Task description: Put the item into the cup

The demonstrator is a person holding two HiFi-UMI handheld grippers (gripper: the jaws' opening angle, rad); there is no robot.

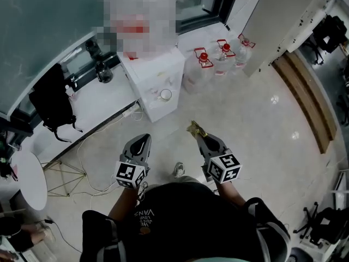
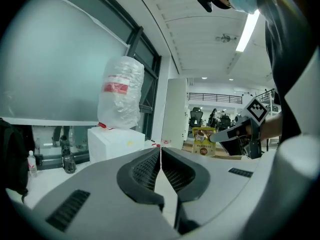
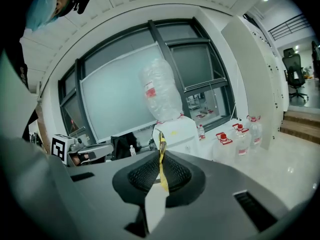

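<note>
The item is a yellow snack packet (image 1: 194, 128), and my right gripper (image 1: 203, 137) is shut on it at waist height over the floor. In the right gripper view the packet (image 3: 161, 140) stands edge-on between the closed pads. The left gripper view shows the same packet (image 2: 203, 141) face-on, hanging from the right gripper (image 2: 220, 136). A small clear cup (image 1: 166, 95) sits on the shelf of a white dispenser cabinet (image 1: 158, 70), ahead of both grippers. My left gripper (image 1: 143, 140) is shut with nothing in it, its pads (image 2: 148, 170) pressed together.
An upturned water jug (image 2: 121, 96) tops the cabinet. Several sealed water bottles (image 1: 206, 64) stand on the floor to its right. A white ledge (image 1: 103, 105) with a black bag (image 1: 52, 100) runs to the left, and cables (image 1: 90, 146) trail on the floor below it.
</note>
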